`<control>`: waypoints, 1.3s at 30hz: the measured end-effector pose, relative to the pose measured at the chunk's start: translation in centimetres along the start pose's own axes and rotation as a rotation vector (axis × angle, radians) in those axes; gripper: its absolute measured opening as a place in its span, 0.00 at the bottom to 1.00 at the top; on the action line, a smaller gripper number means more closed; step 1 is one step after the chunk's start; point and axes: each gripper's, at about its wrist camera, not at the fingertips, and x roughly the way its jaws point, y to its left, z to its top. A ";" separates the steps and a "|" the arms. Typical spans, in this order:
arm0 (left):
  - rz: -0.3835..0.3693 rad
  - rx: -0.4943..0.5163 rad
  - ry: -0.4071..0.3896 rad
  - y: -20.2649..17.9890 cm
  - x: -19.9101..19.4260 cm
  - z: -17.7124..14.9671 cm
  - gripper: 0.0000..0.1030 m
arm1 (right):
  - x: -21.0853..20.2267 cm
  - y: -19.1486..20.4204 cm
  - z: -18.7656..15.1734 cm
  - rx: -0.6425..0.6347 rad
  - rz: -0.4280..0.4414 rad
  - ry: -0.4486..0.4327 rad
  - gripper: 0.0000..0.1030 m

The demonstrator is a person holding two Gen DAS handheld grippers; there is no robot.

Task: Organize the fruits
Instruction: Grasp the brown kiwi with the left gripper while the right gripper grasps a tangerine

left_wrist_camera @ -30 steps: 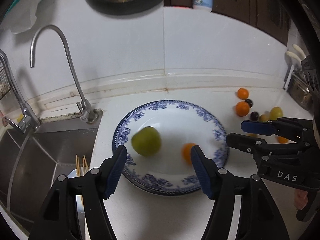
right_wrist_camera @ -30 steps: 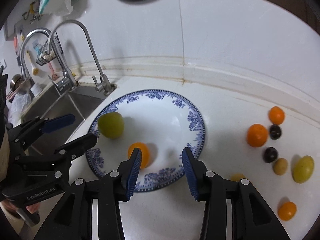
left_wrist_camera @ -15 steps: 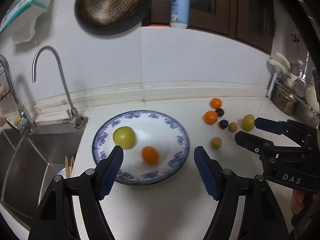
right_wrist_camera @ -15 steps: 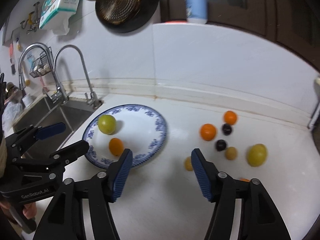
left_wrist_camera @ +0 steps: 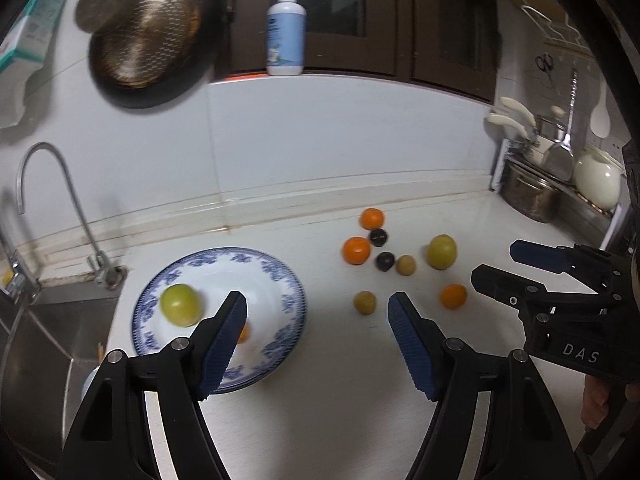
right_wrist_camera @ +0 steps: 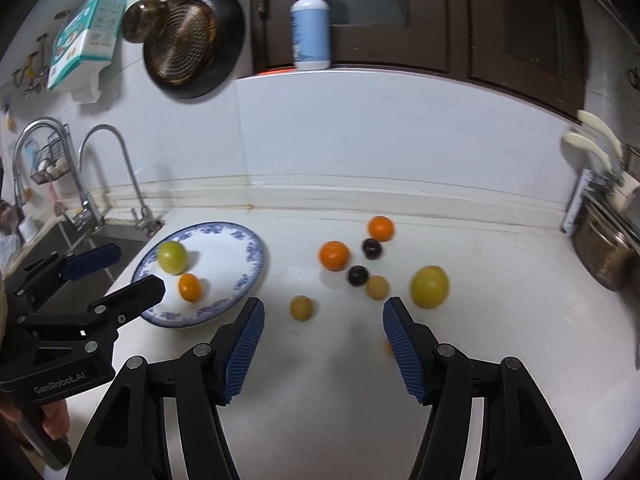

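Note:
A blue-patterned plate (left_wrist_camera: 240, 257) (right_wrist_camera: 224, 256) lies on the white counter beside the sink. On it rest a green fruit (left_wrist_camera: 180, 305) (right_wrist_camera: 172, 257) and a small orange (right_wrist_camera: 189, 287). Right of the plate, several loose fruits lie on the counter: two oranges (right_wrist_camera: 334, 255) (right_wrist_camera: 381, 228), two dark plums (right_wrist_camera: 357, 275), two tan fruits (right_wrist_camera: 301, 307), a large yellow-green fruit (right_wrist_camera: 429, 286) and another small orange (left_wrist_camera: 453, 295). My left gripper (left_wrist_camera: 316, 300) hangs open and empty above the plate's right edge. My right gripper (right_wrist_camera: 323, 304) is open and empty, short of the loose fruits.
A steel sink (left_wrist_camera: 36, 344) with taps (right_wrist_camera: 112, 168) lies to the left. A frying pan (right_wrist_camera: 192, 40) hangs on the wall and a soap bottle (right_wrist_camera: 310, 20) stands on the ledge. Pots and a utensil rack (left_wrist_camera: 552, 184) crowd the far right corner.
Both grippers have pulled back and risen away from the plate. The right jaws have widened. The green fruit has stopped rolling and lies on the plate with the orange.

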 end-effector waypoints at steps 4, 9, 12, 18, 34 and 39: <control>-0.031 0.029 0.011 -1.1 1.5 0.0 0.70 | 0.1 -1.3 -0.6 0.026 -0.032 0.012 0.61; -0.052 0.067 0.048 -2.3 4.2 -0.5 0.70 | 1.3 -3.1 -1.6 0.061 -0.081 0.051 0.61; -0.069 0.080 0.079 -2.8 5.8 -0.9 0.70 | 2.4 -4.0 -2.2 0.079 -0.097 0.079 0.61; -0.082 0.088 0.133 -3.1 8.7 -1.4 0.70 | 4.6 -5.2 -3.2 0.105 -0.107 0.132 0.61; -0.098 0.090 0.261 -3.9 15.7 -1.0 0.65 | 9.2 -7.0 -4.3 0.184 -0.069 0.231 0.60; -0.098 0.067 0.298 -3.9 16.9 -1.2 0.57 | 10.4 -7.5 -4.5 0.205 -0.054 0.259 0.54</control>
